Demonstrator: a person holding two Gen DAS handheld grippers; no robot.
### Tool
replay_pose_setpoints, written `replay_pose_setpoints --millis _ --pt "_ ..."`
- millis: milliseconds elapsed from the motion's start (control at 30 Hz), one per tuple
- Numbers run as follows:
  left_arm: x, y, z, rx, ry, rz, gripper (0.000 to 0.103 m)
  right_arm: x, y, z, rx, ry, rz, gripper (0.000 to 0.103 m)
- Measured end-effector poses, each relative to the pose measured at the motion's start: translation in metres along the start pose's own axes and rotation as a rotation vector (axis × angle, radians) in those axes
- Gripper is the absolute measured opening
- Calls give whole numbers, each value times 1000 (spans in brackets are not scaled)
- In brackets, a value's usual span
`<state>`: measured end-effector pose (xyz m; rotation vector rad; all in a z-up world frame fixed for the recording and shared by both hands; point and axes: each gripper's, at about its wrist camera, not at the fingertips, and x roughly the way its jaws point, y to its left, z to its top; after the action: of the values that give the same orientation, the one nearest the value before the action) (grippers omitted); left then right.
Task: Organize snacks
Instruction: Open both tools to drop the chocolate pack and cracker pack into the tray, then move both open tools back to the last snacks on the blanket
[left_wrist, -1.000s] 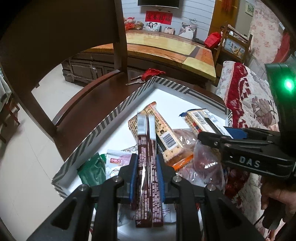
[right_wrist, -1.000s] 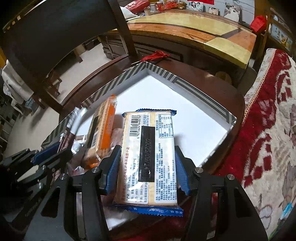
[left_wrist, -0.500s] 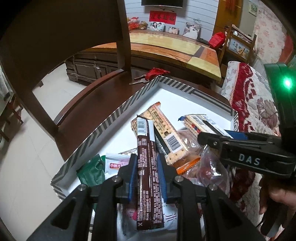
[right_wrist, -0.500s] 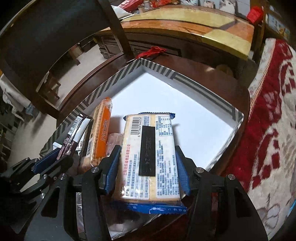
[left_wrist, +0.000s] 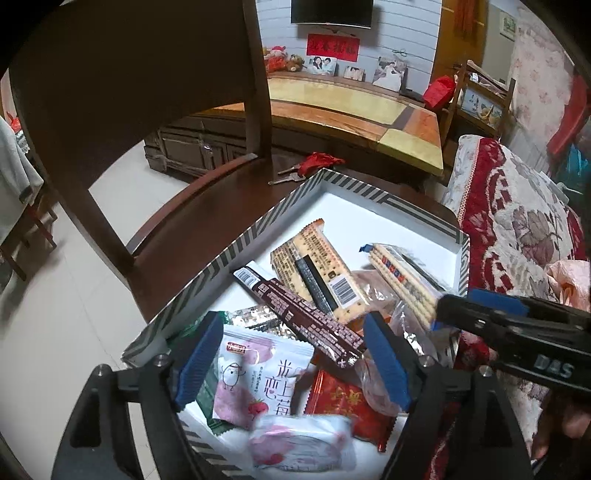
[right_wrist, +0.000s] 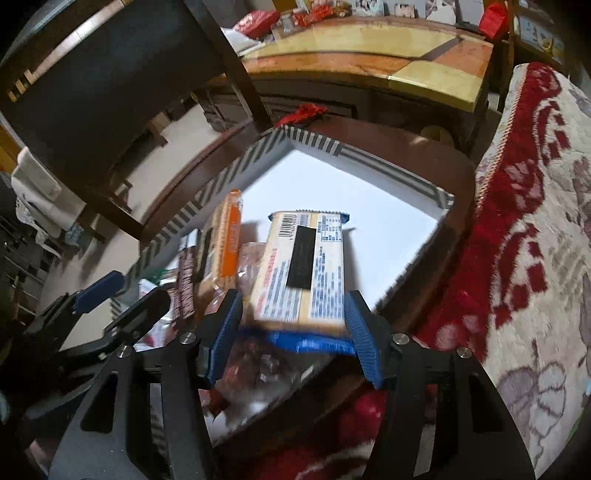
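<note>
Jaws of the left gripper (left_wrist: 295, 354) are spreading apart, pads clear of everything. Between and below them: a pink-and-white strawberry snack pouch (left_wrist: 258, 376) and a red foil packet (left_wrist: 343, 402), both lying loose in the box. The dark brown chocolate bar (left_wrist: 299, 314) lies free on the heap, slanting from upper left to lower right; its lower end lies between the open pads, touching neither. Beside it, a long tan cracker pack (left_wrist: 317, 273) with a barcode, resting against the bar. Farther right, a blue-edged biscuit pack (left_wrist: 402, 280) seen edge-on.

Right gripper (right_wrist: 291, 339) is clamped on that same blue-edged biscuit pack (right_wrist: 306, 273), blue pads pressing its two long sides near the lower end, label side up, pack raised over the tray's right part. Picture is motion-blurred. To its left: an orange-sided cracker pack (right_wrist: 229, 243) on edge.

All snacks sit in the white box with striped rim (left_wrist: 388, 199), heaped at the near end, far end bare. Box rests on a dark wooden chair seat (left_wrist: 207, 221). Red tassel with keys (left_wrist: 317, 162) lies on the seat beyond the far corner. Red patterned blanket (left_wrist: 517, 221) is to the right.
</note>
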<state>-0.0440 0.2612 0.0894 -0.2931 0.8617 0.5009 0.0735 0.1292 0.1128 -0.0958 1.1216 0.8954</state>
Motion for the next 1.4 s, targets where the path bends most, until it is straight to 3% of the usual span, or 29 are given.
replay_pose_setpoints --millis 300,633,1133,1333,1400 --pt "-26 -22 -4 18 -42 -30 86 -53 -13 -37 7 -76 -29 57" --pt "-48 -89 -14 127 -62 -122 89 -110 -53 -78 71 -148 -93 57" --pt "-45 -198 -41 313 12 -272 89 -164 -172 -156 322 -179 -239 57" --pt "-36 -231 -48 354 50 -307 89 -185 -229 -173 408 -197 -360 58" --pt "-32 -241 -51 376 61 -313 89 -186 -242 -171 407 -192 -397 62"
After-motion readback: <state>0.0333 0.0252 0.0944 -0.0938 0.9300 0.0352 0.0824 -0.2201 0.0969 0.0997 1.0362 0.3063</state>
